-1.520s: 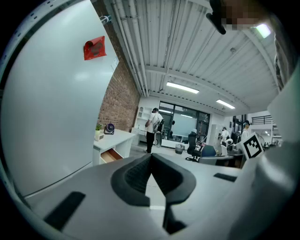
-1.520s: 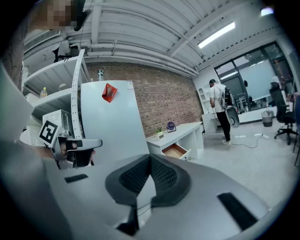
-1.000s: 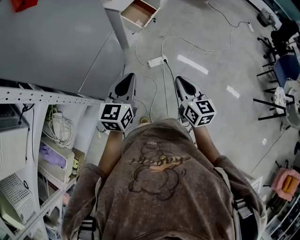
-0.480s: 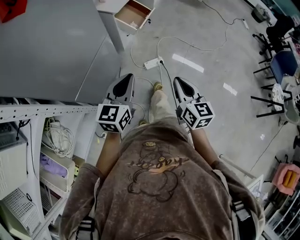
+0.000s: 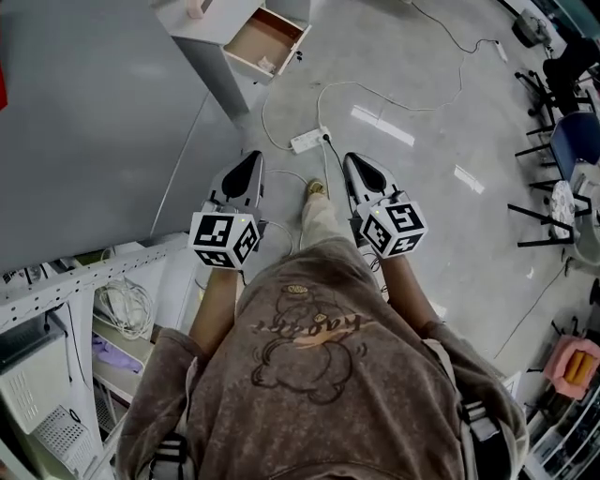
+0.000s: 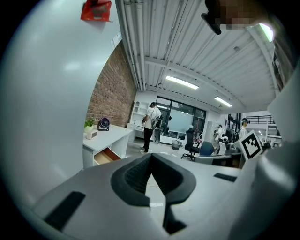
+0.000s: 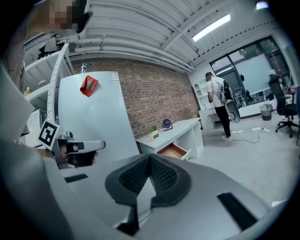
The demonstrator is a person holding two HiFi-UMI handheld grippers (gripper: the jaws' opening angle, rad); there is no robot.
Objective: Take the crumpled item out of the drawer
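The open wooden drawer (image 5: pixel 267 42) juts from a white desk (image 5: pixel 202 23) far ahead of me; it also shows in the left gripper view (image 6: pixel 107 155) and the right gripper view (image 7: pixel 173 151). A small pale lump (image 5: pixel 265 64) lies at the drawer's near edge, too small to make out. My left gripper (image 5: pixel 246 169) and right gripper (image 5: pixel 361 171) are held side by side at waist height and point toward the desk, well short of it. Both are shut with nothing in them: the left's tips (image 6: pixel 151 157) meet, and so do the right's (image 7: pixel 150 158).
A tall grey panel (image 5: pixel 94 122) stands close on my left, a white shelf rack (image 5: pixel 84 281) with cables behind it. A power strip (image 5: pixel 307 141) and loose cords lie on the floor ahead. Office chairs (image 5: pixel 562 141) stand at the right. A person (image 6: pixel 151 126) stands far off.
I have stepped toward the desk, and both grippers came forward with me. The shelf rack has slid back at the left, and one leg now shows between the grippers. Both jaws stayed shut.
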